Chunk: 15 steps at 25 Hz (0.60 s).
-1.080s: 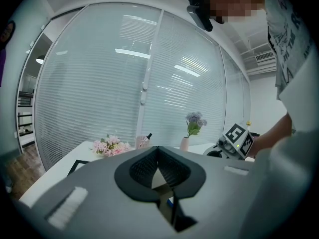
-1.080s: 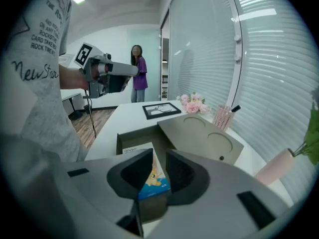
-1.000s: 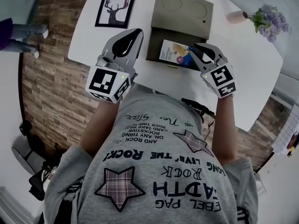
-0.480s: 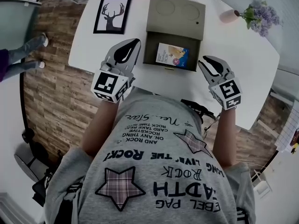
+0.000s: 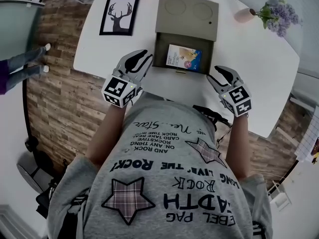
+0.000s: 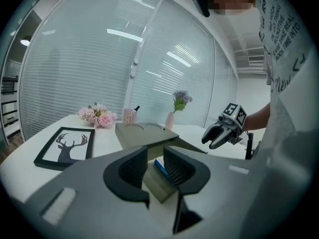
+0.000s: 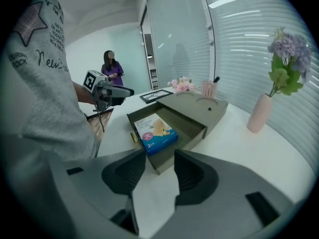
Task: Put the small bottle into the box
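Your left gripper (image 5: 144, 56) and right gripper (image 5: 217, 71) have both just been opening; jaws apart, nothing between. Blue carton (image 5: 184, 59) lies in the drawer (image 5: 160, 51) of the box (image 5: 187, 9), print too small to read.

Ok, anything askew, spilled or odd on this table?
Nothing is spilled or damaged. The box has its drawer pulled open, with a blue carton lying flat inside. One oddity: no small bottle shows in any view.
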Motion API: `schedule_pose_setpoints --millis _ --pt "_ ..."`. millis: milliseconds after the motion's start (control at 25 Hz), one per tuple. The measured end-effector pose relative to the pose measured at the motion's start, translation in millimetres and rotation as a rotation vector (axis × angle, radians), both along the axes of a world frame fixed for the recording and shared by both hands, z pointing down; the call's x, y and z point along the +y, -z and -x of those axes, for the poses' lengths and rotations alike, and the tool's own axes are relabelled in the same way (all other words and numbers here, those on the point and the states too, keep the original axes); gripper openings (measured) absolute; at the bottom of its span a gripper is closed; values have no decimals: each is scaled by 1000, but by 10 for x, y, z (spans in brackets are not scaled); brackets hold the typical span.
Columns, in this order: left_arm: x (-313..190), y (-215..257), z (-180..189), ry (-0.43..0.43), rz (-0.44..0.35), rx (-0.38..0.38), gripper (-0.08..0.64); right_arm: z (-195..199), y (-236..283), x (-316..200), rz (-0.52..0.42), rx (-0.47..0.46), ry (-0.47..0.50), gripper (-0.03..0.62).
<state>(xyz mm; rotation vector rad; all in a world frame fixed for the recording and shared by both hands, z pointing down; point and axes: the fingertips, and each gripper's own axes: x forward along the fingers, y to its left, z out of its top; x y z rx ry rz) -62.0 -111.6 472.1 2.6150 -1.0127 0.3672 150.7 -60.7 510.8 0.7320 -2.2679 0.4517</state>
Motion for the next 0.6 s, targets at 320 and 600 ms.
schedule_pose_setpoints --millis 320,600 --pt "208 -345 -40 -84 69 -56 164 50 -274 112 36 74 26 173" --pt "379 -677 -87 -165 109 -167 199 22 -391 136 50 114 23 172"
